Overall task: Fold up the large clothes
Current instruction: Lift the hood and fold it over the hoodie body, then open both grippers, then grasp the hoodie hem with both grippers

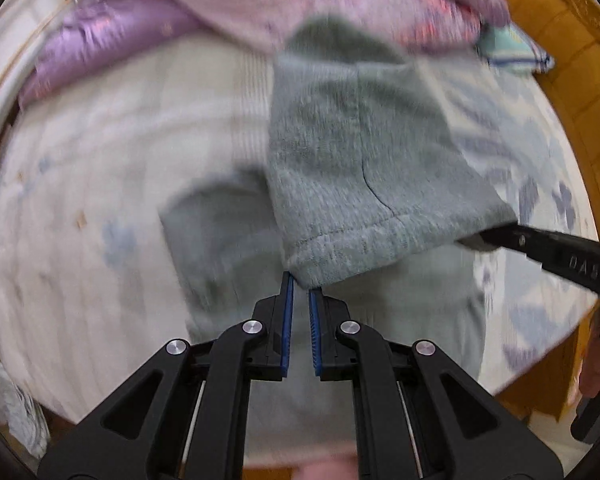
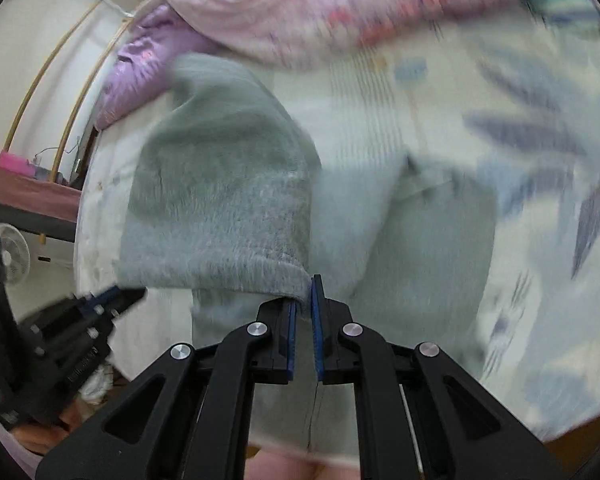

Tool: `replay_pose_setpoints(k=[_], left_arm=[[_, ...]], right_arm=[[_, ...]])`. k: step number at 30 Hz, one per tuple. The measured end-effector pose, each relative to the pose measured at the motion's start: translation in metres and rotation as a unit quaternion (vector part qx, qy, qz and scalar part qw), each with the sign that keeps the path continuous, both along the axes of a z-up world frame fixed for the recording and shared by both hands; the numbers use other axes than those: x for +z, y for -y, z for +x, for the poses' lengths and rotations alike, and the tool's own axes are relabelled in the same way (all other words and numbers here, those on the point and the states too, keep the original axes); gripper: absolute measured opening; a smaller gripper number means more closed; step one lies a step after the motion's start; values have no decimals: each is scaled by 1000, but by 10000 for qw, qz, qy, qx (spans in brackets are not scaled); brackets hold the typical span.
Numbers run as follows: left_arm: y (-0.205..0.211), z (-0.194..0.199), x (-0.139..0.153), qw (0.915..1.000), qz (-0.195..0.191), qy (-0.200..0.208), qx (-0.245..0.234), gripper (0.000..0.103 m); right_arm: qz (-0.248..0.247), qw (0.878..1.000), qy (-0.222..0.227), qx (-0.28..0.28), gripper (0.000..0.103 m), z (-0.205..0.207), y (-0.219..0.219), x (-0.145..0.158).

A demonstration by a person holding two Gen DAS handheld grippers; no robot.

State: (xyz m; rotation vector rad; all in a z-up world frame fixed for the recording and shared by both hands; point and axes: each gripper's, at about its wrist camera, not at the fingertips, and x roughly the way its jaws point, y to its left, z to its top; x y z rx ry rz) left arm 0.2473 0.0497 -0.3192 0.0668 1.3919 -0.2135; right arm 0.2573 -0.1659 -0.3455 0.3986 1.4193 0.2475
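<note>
Garment: grey-green fleece garment (image 1: 352, 152), partly lifted off the bed (image 1: 80, 160); the rest lies flat on the sheet toward the bed's near edge.
Left gripper (image 1: 302, 292): jaws nearly together, pinching one corner of the raised hem; the corner sits right at the blue pads (image 1: 286, 320).
Right gripper (image 2: 304, 296): jaws likewise narrowed on the hem's other corner, cloth tucked between the pads at the tips.
Hem: stretched between the two grippers, hanging above the lower layer, the lifted panel running away toward the quilt (image 1: 300, 0) at the bed's far edge.
Progress: mid-fold by my reading; a flap is picked up and being carried, not yet laid down. Both views are motion-blurred.
Left to do: lay the flap over the flat part, smooth it, then probably fold again.
Surroundings: patterned sheet, purple pillow (image 1: 100, 40) at the far left corner.
</note>
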Motion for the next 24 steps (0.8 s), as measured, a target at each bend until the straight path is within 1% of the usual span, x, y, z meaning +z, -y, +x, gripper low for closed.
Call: replay_pose_setpoints(k=[2,4,6,7,8,10,11,12,13,14,16,17,18,19,20,21,23,24], left_arm=[[0,-27,-21,9996,33,-277,-93,8],[1,-45,-40,9986,131,-495,-160,8],[-1,-63,-66,9957,213,-888,-132,10],[-2,-68,-75,9941,206,-1061,-119,14],[-4,-71,-82,9927,194,-1185,-106,24],[-12,-79,-89,9912,316,-1286,-55,29],[-15,-79,-87,9912,364,-1274,-53,37],[-18,-78,-83,9918,364,-1227,-49,42],[-21,-75,-76,9932,363,-1106,-29,47],[-21,-71,-71,9943,353,-1008,-17,47],[-22,-60,-59,9965,283,-784,-16,47],[-22,-54,-54,9975,247,-658,-21,47],[-20,-45,-46,9989,135,-442,-38,47],[-15,-37,-41,9994,53,-335,-48,47],[-10,-29,-37,9997,-59,-222,-63,46],[-5,-20,-35,9997,-213,-123,-82,45],[4,-4,-40,9985,-537,-45,-87,39],[8,2,-46,9976,-687,-52,-50,39]], right_arm=[[-188,9993,-325,41,7,-24,-1,-24],[-271,9970,-722,19,7,-41,-2,-51],[-565,9920,-1128,35,10,-54,-2,-75],[-677,9869,-1461,129,13,-60,-3,-92],[-692,9843,-1615,163,12,-63,-3,-98],[-622,9796,-1906,146,13,-70,-1,-104],[-599,9794,-1923,133,28,-72,-1,-101],[-643,9807,-1844,118,41,-73,1,-93],[-768,9839,-1609,81,67,-72,2,-81],[-844,9864,-1406,60,74,-72,3,-72],[-782,9924,-942,104,74,-63,2,-49],[-743,9939,-803,101,74,-61,2,-44],[-668,9962,-546,93,74,-54,-1,-35],[-537,9980,-303,127,72,-48,-4,-29],[-391,9989,-137,198,60,-40,-8,-26],[-296,9992,-116,256,52,-35,-11,-27],[23,9989,-314,360,34,-20,-24,-41],[144,9985,-383,363,31,-17,-27,-50]])
